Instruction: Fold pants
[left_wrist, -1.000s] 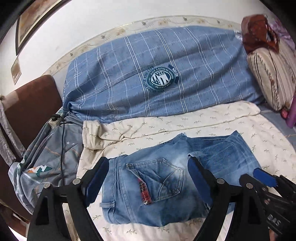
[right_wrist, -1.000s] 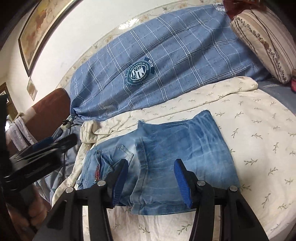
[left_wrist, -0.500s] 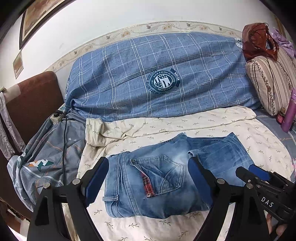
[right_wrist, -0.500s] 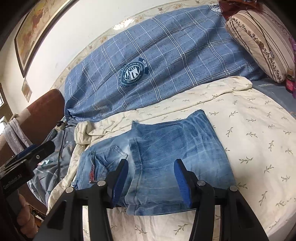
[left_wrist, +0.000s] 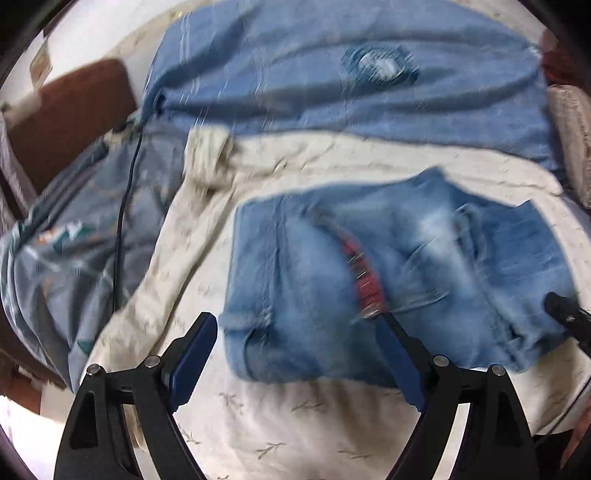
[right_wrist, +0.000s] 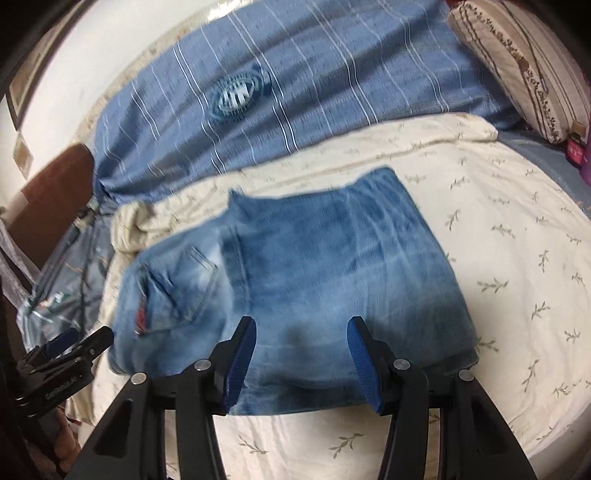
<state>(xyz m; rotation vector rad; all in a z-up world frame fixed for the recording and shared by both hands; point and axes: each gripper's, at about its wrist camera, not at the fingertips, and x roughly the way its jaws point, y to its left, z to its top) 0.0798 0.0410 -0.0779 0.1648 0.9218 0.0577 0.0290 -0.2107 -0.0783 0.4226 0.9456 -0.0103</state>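
Folded light-blue jeans (left_wrist: 388, 280) lie flat on the cream leaf-print sheet (left_wrist: 303, 428). A back pocket with a red label (left_wrist: 364, 273) faces up. My left gripper (left_wrist: 299, 332) is open and empty, just above the near left edge of the jeans. In the right wrist view the jeans (right_wrist: 325, 273) fill the middle. My right gripper (right_wrist: 301, 336) is open and empty over their near edge. The left gripper's tip (right_wrist: 70, 343) shows at that view's left edge, the right gripper's tip (left_wrist: 565, 314) at the left view's right edge.
A blue plaid quilt (right_wrist: 295, 88) lies along the wall behind the jeans. A striped pillow (right_wrist: 524, 62) sits at the far right. A grey-blue garment with a black cable (left_wrist: 74, 236) lies on the left, next to a brown headboard (left_wrist: 62, 114).
Both grippers have moved forward and down toward the near edge of the jeans, which look larger now. Both frames are motion-blurred. The jeans have not moved.
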